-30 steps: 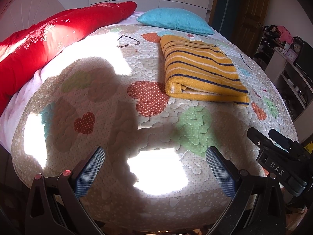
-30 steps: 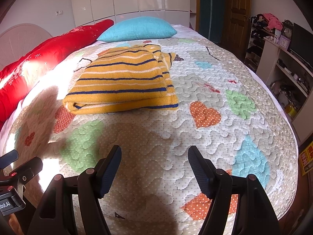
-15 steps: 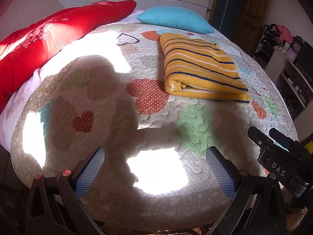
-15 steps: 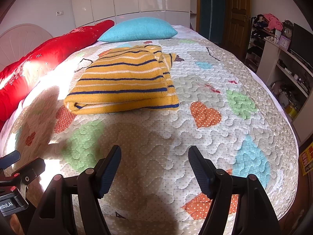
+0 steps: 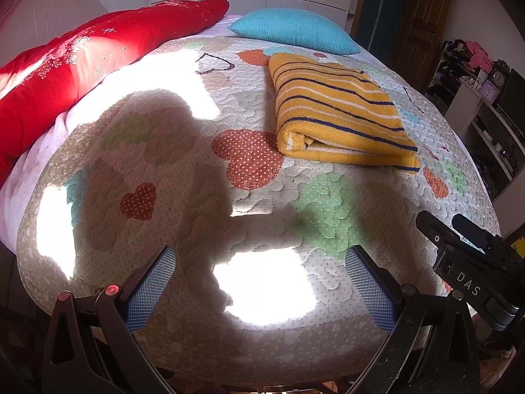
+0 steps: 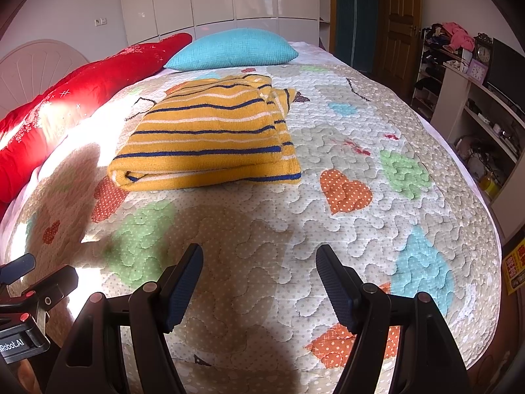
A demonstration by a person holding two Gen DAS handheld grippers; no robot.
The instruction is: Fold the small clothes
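One folded striped garment on quilt, well apart from both tools: one o'clock of left gripper, eleven o'clock of right gripper. Both spread wide, empty.

Quilted bed bears folded striped garment, pillows.

Fuzzy knit striped garment on a matt stitched cloth quilt.
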